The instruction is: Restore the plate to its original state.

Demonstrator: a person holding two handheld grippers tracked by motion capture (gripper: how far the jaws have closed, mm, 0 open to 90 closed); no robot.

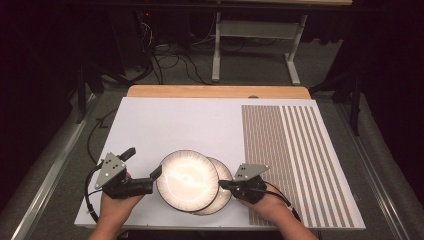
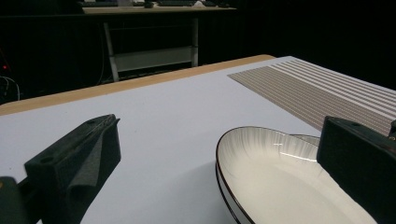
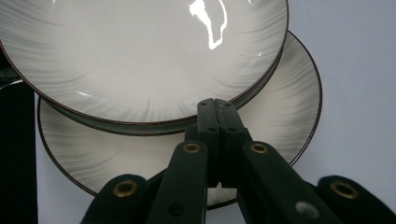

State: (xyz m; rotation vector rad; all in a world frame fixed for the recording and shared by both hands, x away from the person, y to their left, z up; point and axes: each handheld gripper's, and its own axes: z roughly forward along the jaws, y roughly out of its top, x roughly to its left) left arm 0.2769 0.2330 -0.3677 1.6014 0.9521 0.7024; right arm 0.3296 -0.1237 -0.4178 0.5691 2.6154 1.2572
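Note:
Two white plates with dark rims and grey streaks lie near the front of the white board. The upper plate sits shifted left on the lower plate. My left gripper is open wide, with one jaw at the upper plate's left rim and the other off to the left over bare board. Nothing is pinched. My right gripper is shut with nothing between its jaws. Its tips rest over the lower plate, right at the upper plate's rim.
The white board covers a wooden table. A brown striped mat covers the board's right side. Beyond the table, cables lie on the floor beside a white desk frame.

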